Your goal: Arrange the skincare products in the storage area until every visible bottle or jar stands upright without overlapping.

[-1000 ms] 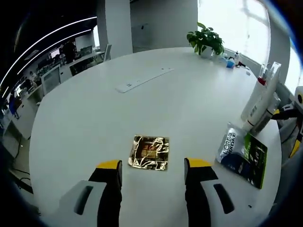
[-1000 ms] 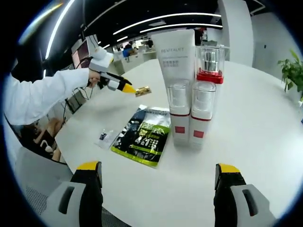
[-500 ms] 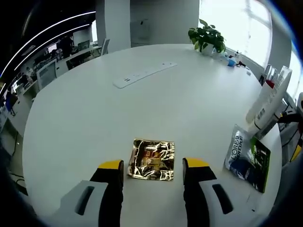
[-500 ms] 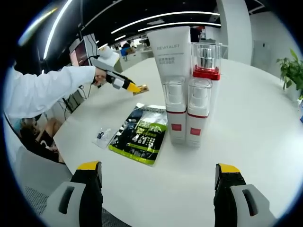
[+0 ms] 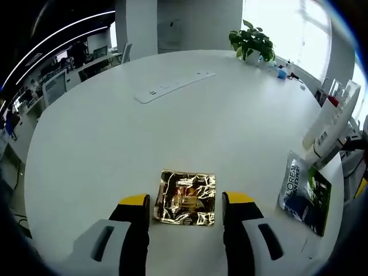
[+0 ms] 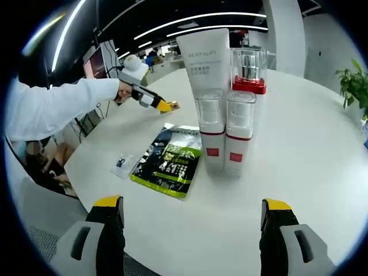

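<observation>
A crinkled gold foil sachet [image 5: 186, 198] lies flat on the white round table [image 5: 172, 126], between the yellow tips of my left gripper [image 5: 186, 202], which is open around it. In the right gripper view the sachet [image 6: 172, 106] is a small gold patch at the left gripper's tip [image 6: 163, 106]. My right gripper [image 6: 192, 207] stands wide open, well short of a cluster of upright products: a white Revitalift tube [image 6: 204, 69], two white pump bottles with red bands [image 6: 227, 135] and a clear-capped bottle [image 6: 248, 69]. A dark green L'Oreal sachet [image 6: 169, 161] lies flat beside them.
A small clear packet [image 6: 122, 164] lies near the table edge. A white power strip [image 5: 172, 87] and a potted plant [image 5: 251, 43] sit on the far side of the table. A person's white sleeve [image 6: 52, 109] reaches in from the left. Office desks stand beyond.
My left gripper has advanced over the gold sachet, which now sits between its tips. The right gripper view has shifted only slightly; the upright products have not moved.
</observation>
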{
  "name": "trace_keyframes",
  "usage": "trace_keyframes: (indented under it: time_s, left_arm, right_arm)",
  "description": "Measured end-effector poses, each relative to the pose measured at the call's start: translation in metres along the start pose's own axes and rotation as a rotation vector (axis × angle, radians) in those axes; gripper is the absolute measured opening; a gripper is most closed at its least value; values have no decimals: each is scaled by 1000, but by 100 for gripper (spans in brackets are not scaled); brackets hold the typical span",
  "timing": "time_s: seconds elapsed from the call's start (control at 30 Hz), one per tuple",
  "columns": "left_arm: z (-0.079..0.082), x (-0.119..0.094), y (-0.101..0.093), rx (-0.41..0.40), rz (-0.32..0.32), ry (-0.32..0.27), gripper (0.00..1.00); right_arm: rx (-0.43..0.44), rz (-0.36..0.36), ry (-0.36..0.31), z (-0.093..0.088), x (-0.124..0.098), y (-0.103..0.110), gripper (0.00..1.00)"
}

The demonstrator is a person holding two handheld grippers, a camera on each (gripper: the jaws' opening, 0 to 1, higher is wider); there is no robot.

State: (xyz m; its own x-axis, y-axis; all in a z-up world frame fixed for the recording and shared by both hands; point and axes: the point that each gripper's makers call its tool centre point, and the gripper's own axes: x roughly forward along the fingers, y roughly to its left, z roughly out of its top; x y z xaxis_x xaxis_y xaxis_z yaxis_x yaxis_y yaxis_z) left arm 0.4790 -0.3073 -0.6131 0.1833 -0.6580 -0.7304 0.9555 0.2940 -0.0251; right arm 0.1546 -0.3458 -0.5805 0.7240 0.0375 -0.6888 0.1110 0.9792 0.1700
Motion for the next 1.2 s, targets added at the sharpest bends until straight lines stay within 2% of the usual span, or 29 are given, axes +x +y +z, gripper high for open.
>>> trace_keyframes:
  time_s: [0.13, 0.37, 0.67, 0.93, 1.2]
  left_arm:
    - [-1, 2, 1, 32, 9, 14, 44]
    - [-2, -2, -5, 35, 11, 10, 44]
    - [-3, -5, -11, 45, 3, 11, 35]
    - [-3, -2, -6, 38, 7, 11, 34]
    - [0, -7, -10, 26, 15, -29, 31]
  right_arm:
    - [1, -2, 2, 0, 0, -1, 99]
    - [-5, 3, 5, 0, 0, 1, 99]
    - [-7, -1, 4, 0, 0, -1, 99]
    - [-17, -7, 7, 0, 0, -2, 99]
    - [-21, -20, 7, 0, 0, -4, 99]
